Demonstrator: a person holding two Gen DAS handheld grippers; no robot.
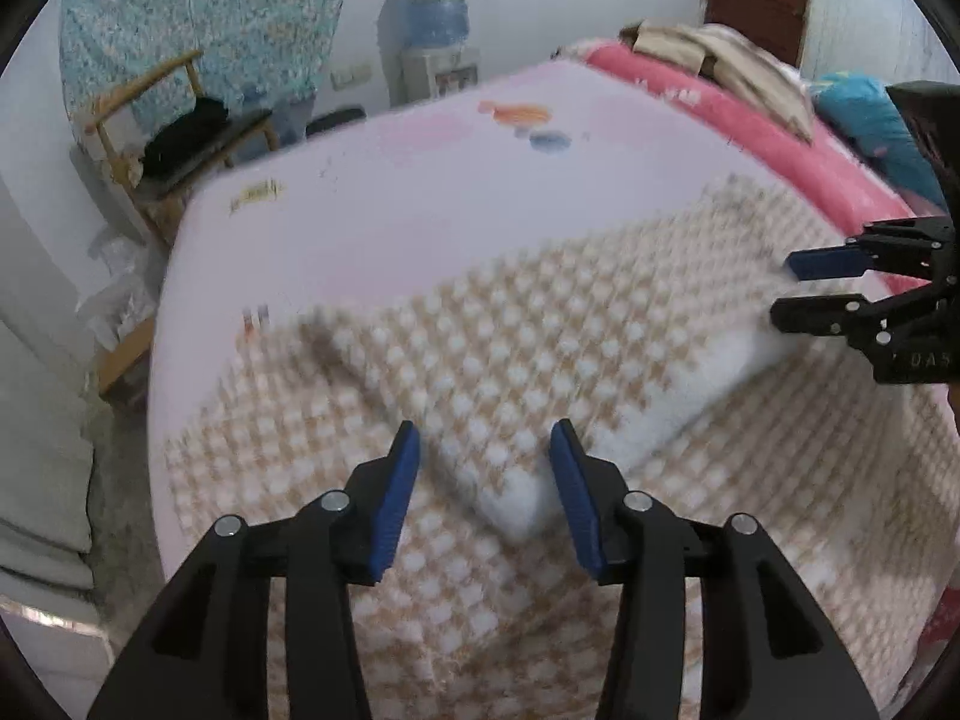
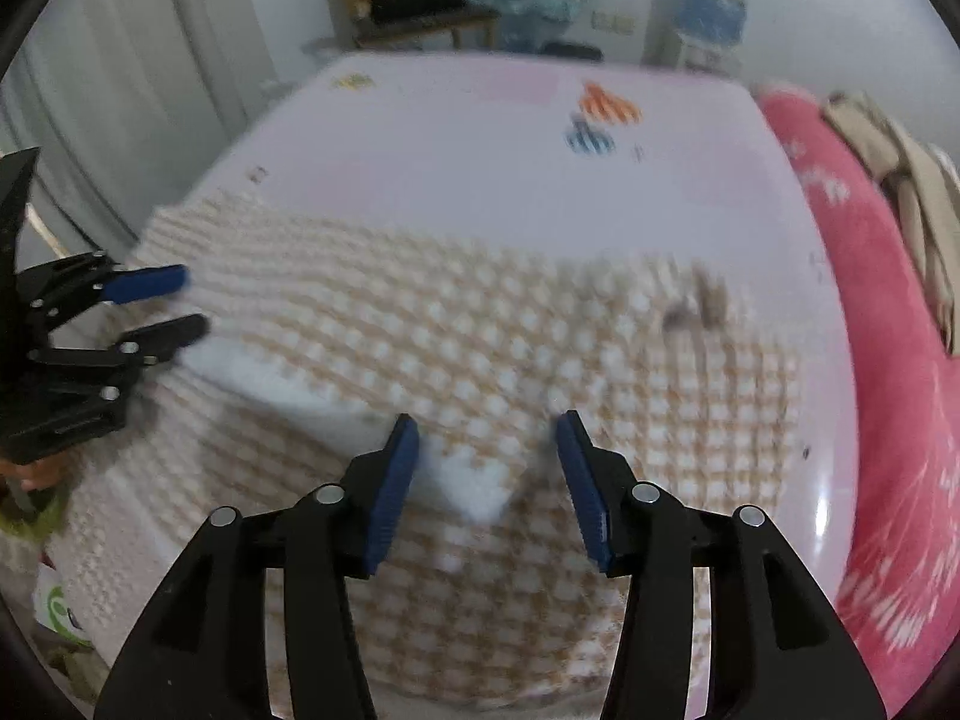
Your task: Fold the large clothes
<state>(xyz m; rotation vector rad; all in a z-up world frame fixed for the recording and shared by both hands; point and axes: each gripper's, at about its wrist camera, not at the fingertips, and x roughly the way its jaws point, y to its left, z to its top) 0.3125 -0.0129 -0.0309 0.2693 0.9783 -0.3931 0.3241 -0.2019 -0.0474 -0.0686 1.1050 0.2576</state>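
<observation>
One large cloth (image 1: pixel 540 348), woven in a beige-and-white check with a plain white underside, lies spread over the near half of a bed covered by a pale pink sheet (image 1: pixel 420 180). Its far part is folded back on itself, so a white strip of underside shows along the fold. Two black hand-held grippers with blue pads hover over it. The left hand-held gripper (image 1: pixel 486 480) stands partly open above a white folded corner, which sits between the pads without being pinched. The right hand-held gripper (image 2: pixel 486 474) is likewise partly open, with another white corner of the cloth lying in the gap, pads clear of it. Beyond the cloth, one bright pink blanket (image 2: pixel 888 360) runs along the bed's right side. One blue water bottle on a dispenser (image 1: pixel 435 6) stands by the wall.
</observation>
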